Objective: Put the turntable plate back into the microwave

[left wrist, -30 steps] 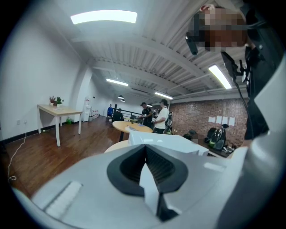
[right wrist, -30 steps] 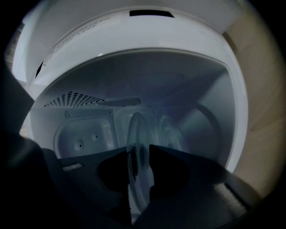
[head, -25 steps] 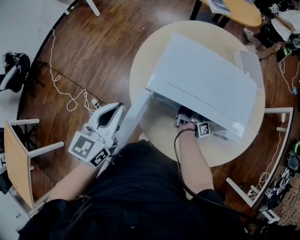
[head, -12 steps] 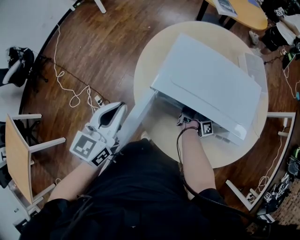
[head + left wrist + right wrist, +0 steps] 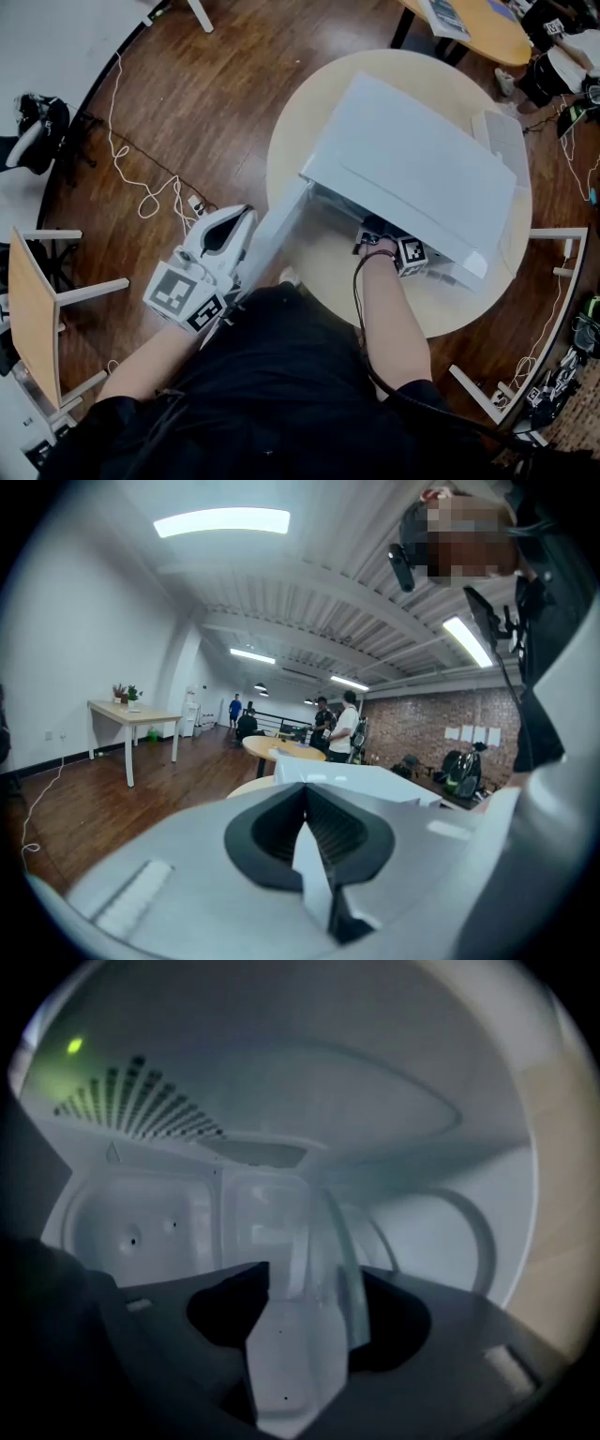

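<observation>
The right gripper (image 5: 314,1271), reaching into the microwave (image 5: 412,159) cavity, has just been spreading its jaws and stands wide. The rim of the glass turntable plate (image 5: 330,1227) sits loose between them, pads off it. That reads as the release: plate delivered, seating not confirmed. A round disc, it has no long axis; seen edge-on, its rim runs toward the back wall. The left gripper (image 5: 307,799) pinches the open door (image 5: 267,239), off the worktop's (image 5: 450,314) near-left edge.

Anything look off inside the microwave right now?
Yes. The plate isn't lying flat: its glass rim rises steeply between the jaws of the right claw, inside the microwave. The jaws have just been opening, not pinching it; it may be unseated.
</observation>
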A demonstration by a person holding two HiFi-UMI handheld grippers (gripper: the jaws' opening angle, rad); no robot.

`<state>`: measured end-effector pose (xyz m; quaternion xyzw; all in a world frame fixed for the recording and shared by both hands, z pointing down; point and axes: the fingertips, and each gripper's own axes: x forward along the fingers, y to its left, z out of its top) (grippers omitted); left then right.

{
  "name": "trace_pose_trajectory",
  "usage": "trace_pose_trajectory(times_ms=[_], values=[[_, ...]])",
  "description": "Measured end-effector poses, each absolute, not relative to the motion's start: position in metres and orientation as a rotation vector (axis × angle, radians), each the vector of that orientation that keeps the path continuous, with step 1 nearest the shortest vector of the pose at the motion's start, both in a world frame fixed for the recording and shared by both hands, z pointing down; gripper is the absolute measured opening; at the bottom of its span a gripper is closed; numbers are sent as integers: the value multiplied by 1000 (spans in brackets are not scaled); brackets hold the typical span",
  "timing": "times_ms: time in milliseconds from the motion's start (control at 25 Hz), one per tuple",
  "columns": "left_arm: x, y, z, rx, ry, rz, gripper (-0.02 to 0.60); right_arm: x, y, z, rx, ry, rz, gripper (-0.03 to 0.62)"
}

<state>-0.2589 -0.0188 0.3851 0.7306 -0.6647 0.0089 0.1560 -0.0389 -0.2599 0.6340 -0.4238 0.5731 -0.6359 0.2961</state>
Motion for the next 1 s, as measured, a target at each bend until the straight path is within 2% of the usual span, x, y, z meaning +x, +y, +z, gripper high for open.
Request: trace_pose_trajectory(times_ms=[80, 200, 560, 1000], values=[[-259, -19, 384, 2094, -1905, 23, 6, -41, -260, 636, -1151, 1579, -1700, 287], [-257, -19, 383, 2102, -1905, 21, 6, -38, -258, 645, -1181, 1625, -1708, 304], [-249, -16, 381, 2135, -1890, 21, 6, -30, -237, 646, -1318, 1699, -1716, 305], [-240, -15, 377, 2176, -1868, 6, 6, -41, -207, 652, -1242, 1778, -1807, 305]])
